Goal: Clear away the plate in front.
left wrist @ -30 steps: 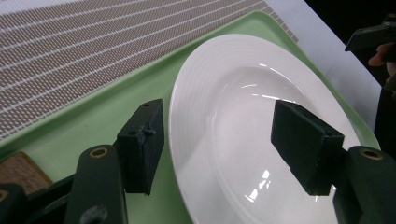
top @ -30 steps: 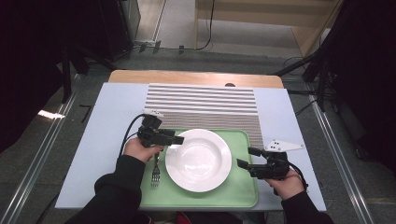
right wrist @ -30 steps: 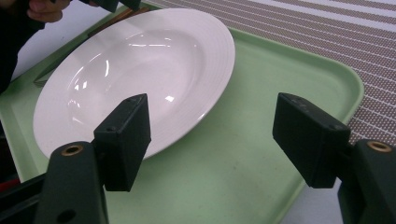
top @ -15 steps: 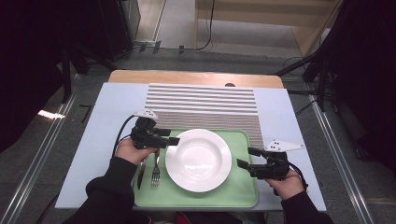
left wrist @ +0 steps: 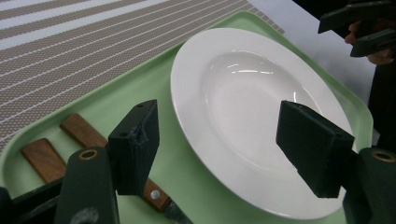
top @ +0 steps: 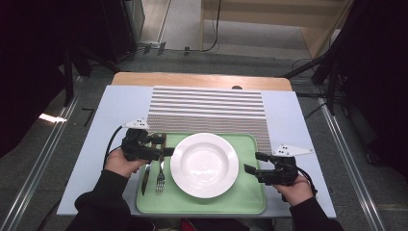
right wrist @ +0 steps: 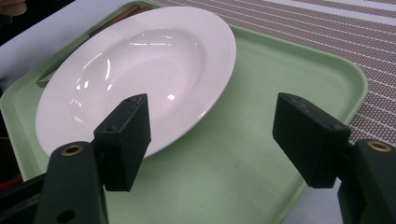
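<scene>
A white deep plate (top: 204, 164) lies in the middle of a green tray (top: 250, 202). Left of it on the tray lie a fork (top: 160, 179) and a knife (top: 145, 174), their wooden handles (left wrist: 83, 133) pointing away from the person. My left gripper (top: 163, 145) hovers open over those handles, its jaws aimed at the plate (left wrist: 252, 107) and holding nothing. My right gripper (top: 253, 162) stands open at the tray's right side, just short of the plate's rim (right wrist: 219, 60), with bare tray (right wrist: 261, 93) between its jaws.
A striped placemat (top: 207, 108) lies beyond the tray on the pale blue table (top: 298, 120). A wooden board (top: 202, 79) edges the table's far side. Cables (top: 109, 144) trail from both grippers.
My left gripper has drawn back to the left, away from the plate's rim, and now sits over the cutlery handles. The right gripper has stayed still.
</scene>
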`<state>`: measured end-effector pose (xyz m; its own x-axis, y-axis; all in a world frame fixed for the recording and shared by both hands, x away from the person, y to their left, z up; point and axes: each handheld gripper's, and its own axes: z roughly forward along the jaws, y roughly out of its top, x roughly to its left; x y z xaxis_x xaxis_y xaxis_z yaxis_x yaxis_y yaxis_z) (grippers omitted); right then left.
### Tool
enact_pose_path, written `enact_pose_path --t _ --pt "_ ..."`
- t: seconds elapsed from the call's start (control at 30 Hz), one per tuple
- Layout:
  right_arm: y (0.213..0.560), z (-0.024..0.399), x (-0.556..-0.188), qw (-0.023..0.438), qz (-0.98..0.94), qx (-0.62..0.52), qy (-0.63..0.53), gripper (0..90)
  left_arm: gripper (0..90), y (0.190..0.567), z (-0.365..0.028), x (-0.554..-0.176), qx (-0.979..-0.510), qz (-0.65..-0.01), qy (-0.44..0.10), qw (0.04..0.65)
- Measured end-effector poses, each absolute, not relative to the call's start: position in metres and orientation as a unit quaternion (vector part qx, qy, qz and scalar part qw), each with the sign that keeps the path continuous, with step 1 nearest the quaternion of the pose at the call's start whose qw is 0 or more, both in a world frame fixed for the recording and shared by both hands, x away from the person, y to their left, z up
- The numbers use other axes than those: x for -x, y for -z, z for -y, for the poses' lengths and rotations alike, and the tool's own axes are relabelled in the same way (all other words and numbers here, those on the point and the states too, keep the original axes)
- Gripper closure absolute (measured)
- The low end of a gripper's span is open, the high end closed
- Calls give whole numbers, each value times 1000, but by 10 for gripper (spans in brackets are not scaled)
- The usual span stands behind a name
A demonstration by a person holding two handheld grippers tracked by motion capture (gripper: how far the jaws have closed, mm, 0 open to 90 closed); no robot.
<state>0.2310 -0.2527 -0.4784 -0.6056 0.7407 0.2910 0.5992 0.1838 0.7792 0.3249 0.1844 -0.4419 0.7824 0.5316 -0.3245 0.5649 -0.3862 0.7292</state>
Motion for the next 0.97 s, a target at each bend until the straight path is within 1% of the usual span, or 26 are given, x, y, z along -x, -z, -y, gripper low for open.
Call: enact_pose_path --t 0.1,0.53,0.8,0.97 --pt "479 253 -231 77 -765 -437 -466 268 297 445 -190 -322 -830 -329 27 450" --pt "480 254 -231 74 -765 -436 -468 268 297 455 -217 -308 -829 -344 17 441" --pt "481 254 -231 73 -764 -438 -468 268 297 460 -228 -300 -839 -343 10 423" --pt "482 253 -231 71 -765 -437 -468 267 297 459 -230 -301 -835 -344 11 429"
